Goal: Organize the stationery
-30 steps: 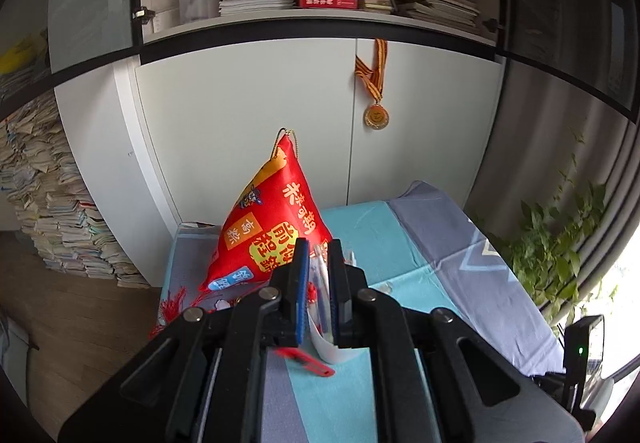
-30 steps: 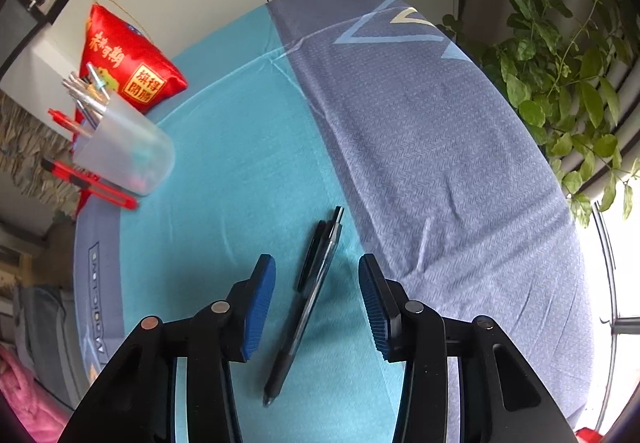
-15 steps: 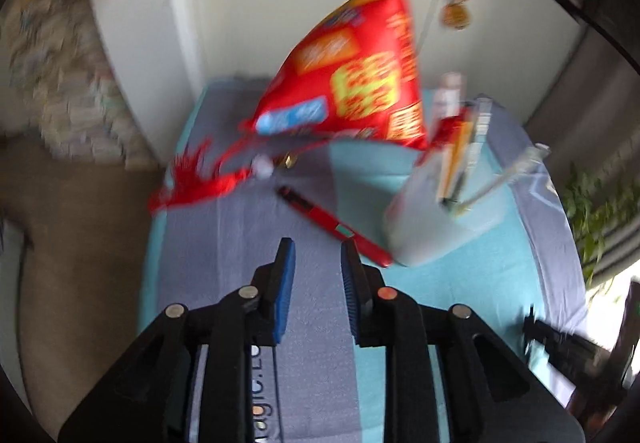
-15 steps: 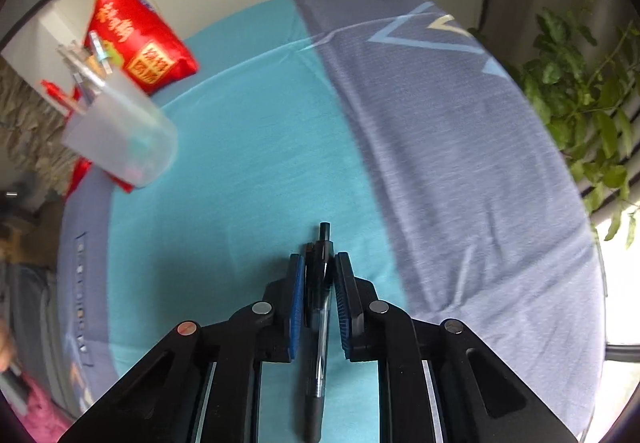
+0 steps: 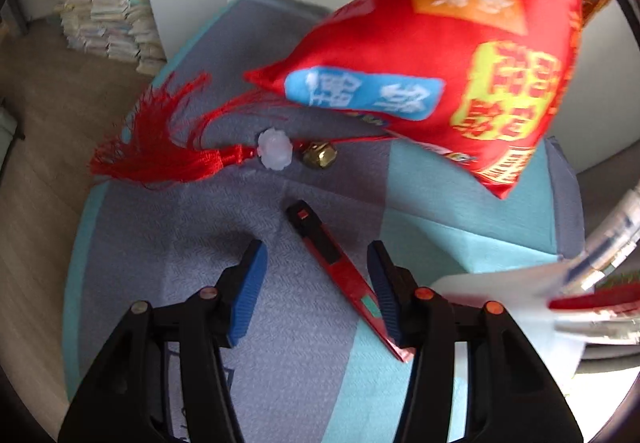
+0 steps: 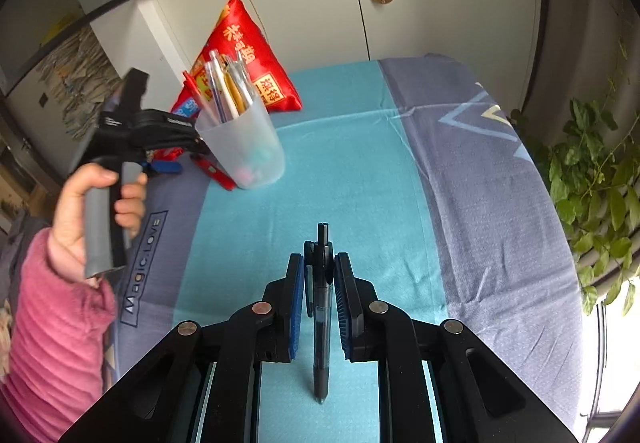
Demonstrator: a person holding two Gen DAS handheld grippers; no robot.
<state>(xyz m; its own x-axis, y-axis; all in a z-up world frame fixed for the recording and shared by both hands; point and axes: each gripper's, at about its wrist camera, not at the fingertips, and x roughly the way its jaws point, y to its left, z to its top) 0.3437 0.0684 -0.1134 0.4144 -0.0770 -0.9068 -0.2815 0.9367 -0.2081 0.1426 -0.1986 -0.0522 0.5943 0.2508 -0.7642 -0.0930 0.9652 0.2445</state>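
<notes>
The right gripper (image 6: pixel 319 275) has its blue fingers (image 6: pixel 295 307) clamped on a black pen (image 6: pixel 321 315), which runs lengthwise between them, raised over the teal-and-grey cloth covering the tabletop (image 6: pixel 360 179). The left gripper (image 5: pixel 316 283) points steeply down, its fingers (image 5: pixel 248 287) having just been opening; they stand apart astride a red utility knife (image 5: pixel 340 275) lying on the cloth, not pressing it. Just beside stands a translucent cup (image 6: pixel 240 147) of pens.
</notes>
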